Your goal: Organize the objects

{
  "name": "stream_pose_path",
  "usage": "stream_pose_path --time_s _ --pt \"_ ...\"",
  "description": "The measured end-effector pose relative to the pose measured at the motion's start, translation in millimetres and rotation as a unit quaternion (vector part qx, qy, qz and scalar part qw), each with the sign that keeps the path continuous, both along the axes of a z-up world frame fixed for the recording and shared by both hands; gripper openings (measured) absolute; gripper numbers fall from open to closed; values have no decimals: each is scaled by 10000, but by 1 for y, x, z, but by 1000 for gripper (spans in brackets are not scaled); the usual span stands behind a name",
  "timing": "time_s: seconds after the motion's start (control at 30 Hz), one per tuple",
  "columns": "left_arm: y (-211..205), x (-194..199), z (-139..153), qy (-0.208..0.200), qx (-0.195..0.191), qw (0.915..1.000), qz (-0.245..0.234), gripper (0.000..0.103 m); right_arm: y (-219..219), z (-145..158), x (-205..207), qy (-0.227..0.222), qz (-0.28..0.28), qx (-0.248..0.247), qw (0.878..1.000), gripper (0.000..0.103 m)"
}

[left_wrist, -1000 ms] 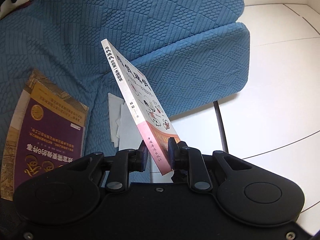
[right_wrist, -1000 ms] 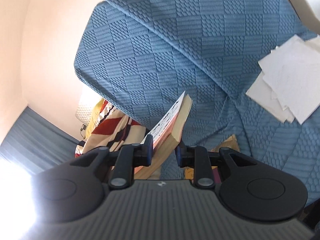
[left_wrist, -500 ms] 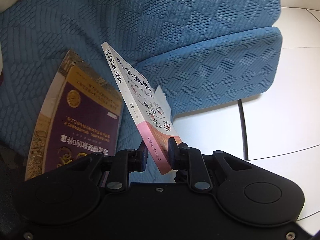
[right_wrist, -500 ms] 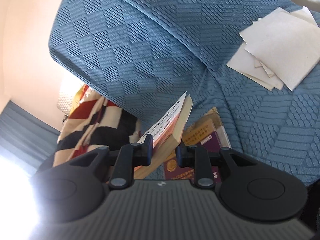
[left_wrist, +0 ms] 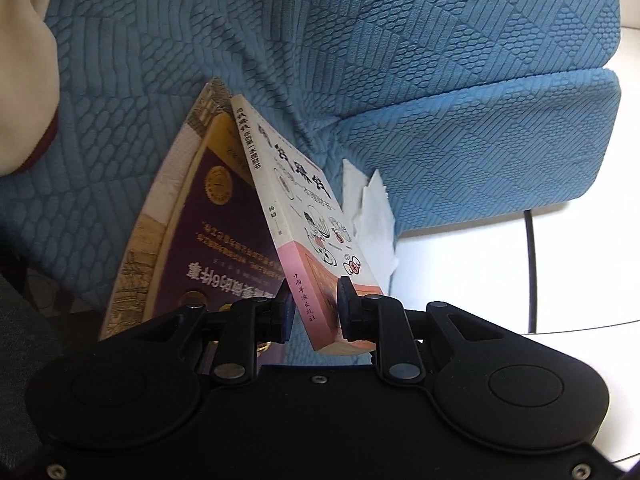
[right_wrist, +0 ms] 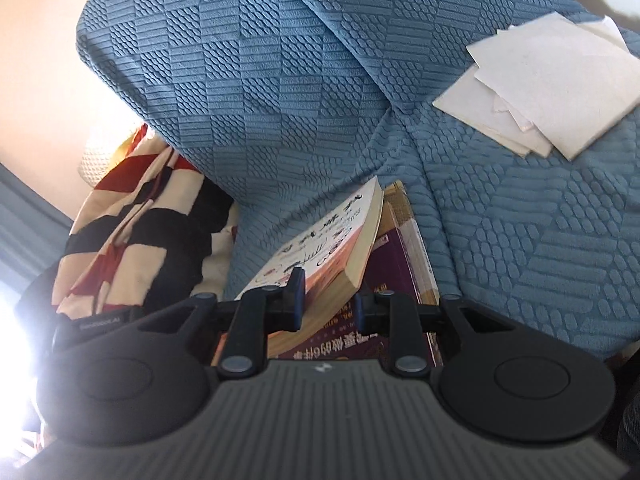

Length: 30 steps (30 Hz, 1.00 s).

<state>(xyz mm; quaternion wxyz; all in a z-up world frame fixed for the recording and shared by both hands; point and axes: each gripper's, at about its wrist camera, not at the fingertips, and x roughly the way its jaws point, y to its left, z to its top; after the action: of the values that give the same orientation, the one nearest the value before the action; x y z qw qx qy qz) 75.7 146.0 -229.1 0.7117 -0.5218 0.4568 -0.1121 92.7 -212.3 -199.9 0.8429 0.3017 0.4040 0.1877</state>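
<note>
A white and pink paperback book (left_wrist: pixel 304 220) is held tilted over a purple and gold book (left_wrist: pixel 208 236) that lies flat on the blue sofa seat. My left gripper (left_wrist: pixel 314 306) is shut on the paperback's spine end. My right gripper (right_wrist: pixel 329 300) is shut on the same paperback (right_wrist: pixel 332 240) at its page edge, with the purple book (right_wrist: pixel 396 256) right beneath it. The paperback's far edge is close to or touching the purple cover.
White paper sheets (right_wrist: pixel 548 88) lie on the blue sofa seat (right_wrist: pixel 520 220); they also show past the paperback (left_wrist: pixel 372 208). A red, black and cream striped cloth (right_wrist: pixel 132 220) lies by the sofa back. White tiled floor (left_wrist: pixel 580 264) lies beyond the sofa edge.
Both grippers have carried the paperback down and over the purple book, which has come closer and now lies directly under it. Both grips are unchanged.
</note>
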Motion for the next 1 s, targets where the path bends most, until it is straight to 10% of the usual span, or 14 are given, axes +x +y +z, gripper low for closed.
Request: stream_pose_path --time_s 1.0 --pt "-49 -25 -3 710 1943 9776 -387 32 -9 -53 -26 1072 86 379 9935 34"
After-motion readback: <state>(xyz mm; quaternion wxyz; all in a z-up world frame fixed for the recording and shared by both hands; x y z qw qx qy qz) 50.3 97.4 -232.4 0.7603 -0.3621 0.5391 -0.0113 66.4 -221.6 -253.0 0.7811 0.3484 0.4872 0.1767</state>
